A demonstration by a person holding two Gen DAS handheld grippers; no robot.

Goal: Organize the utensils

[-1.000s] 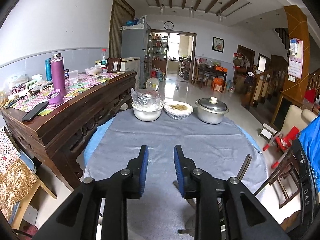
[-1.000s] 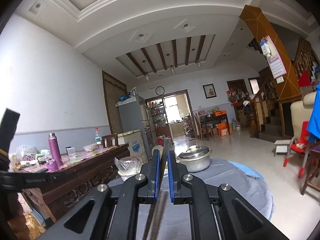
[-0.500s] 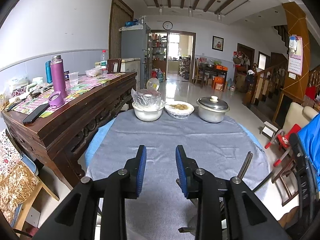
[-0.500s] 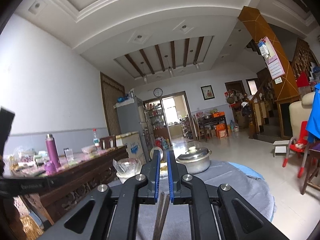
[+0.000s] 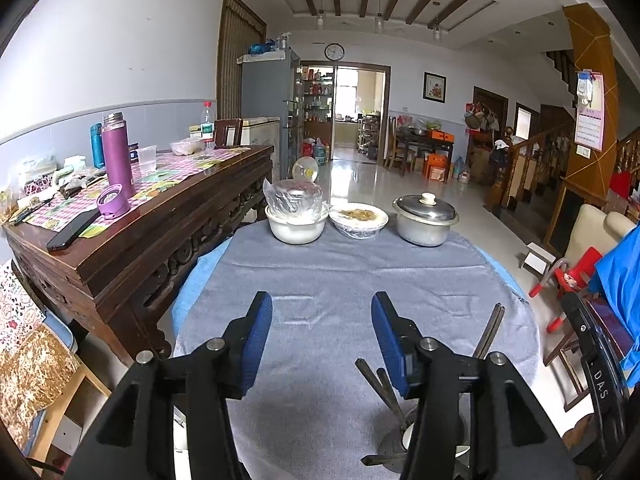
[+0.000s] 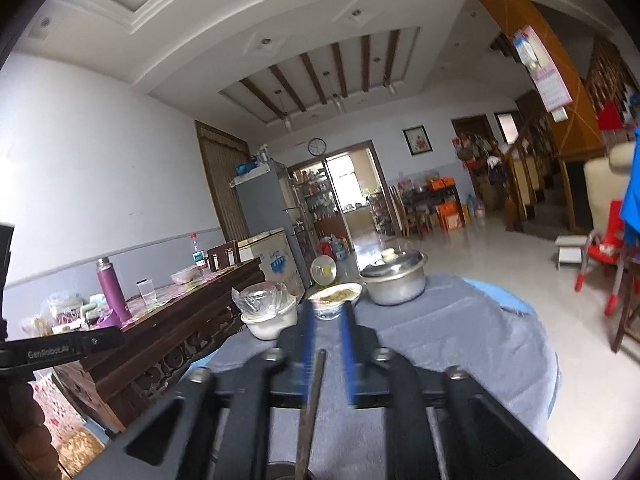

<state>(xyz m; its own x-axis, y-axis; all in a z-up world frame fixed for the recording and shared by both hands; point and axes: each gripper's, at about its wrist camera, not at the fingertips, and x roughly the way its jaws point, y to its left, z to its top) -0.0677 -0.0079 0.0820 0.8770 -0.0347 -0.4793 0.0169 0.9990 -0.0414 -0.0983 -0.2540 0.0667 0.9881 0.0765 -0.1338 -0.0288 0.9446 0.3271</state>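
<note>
Left wrist view: the left gripper (image 5: 322,320) hangs over a round table (image 5: 320,280) covered in grey cloth, its blue-padded jaws spread apart with nothing between them; they have just been opening. Just beneath its right finger, near the bottom edge, a metal utensil holder (image 5: 394,446) stands on the cloth with dark chopsticks (image 5: 378,384) sticking up from it at a slant and what may be a white spoon (image 5: 410,438) inside; the finger hides most of it. Another pair of chopsticks (image 5: 490,334) rises further right. At the far side of the table stand three vessels in a row: a white bowl (image 5: 296,226) holding a second dish wrapped in clear plastic, a bowl of yellowish food (image 5: 359,220) under film, and a lidded metal pot (image 5: 426,220). To the left, a dark wooden sideboard (image 5: 152,248) carries a purple flask (image 5: 117,156), its cap, a clear cup and a phone.

Right wrist view: the right gripper (image 6: 328,328) points almost level across the same table. Its jaws have just been opening and now stand a little apart, blurred; one dark chopstick (image 6: 312,404) stands between them, seemingly free of the pads. The rim of the utensil holder (image 6: 280,470) shows at the bottom edge. The three vessels stand beyond.
</note>
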